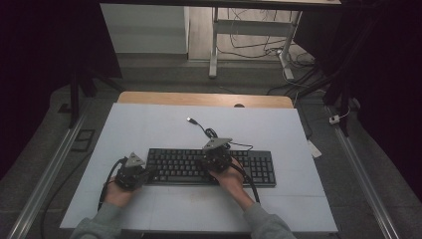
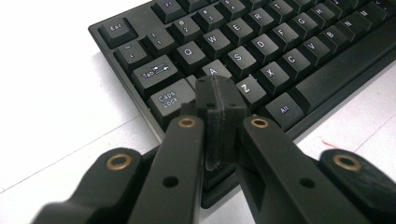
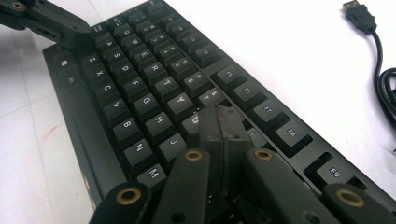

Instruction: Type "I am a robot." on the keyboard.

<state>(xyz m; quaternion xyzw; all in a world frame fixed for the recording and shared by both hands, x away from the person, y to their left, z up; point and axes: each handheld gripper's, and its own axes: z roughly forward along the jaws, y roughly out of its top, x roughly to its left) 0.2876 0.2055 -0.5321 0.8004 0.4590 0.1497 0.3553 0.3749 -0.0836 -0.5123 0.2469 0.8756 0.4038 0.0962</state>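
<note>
A black full-size plastic keyboard (image 1: 211, 167) with white-lettered keys lies flat on the white table top (image 1: 149, 124), directly under both grippers. The left gripper (image 2: 219, 100) has its jaws clenched together with nothing between them; its tips sit over the keyboard's left end, right at the A key (image 2: 212, 70), with Caps Lock just to their left and Z just to their right. The right gripper (image 3: 223, 122) is likewise clamped shut and empty, its tips low over the middle keys, with the J key (image 3: 173, 142) just to their left and the function-key row to their right. Beyond it, the keyboard's black cable with a USB plug (image 3: 358, 15) lies loose on the table.
</note>
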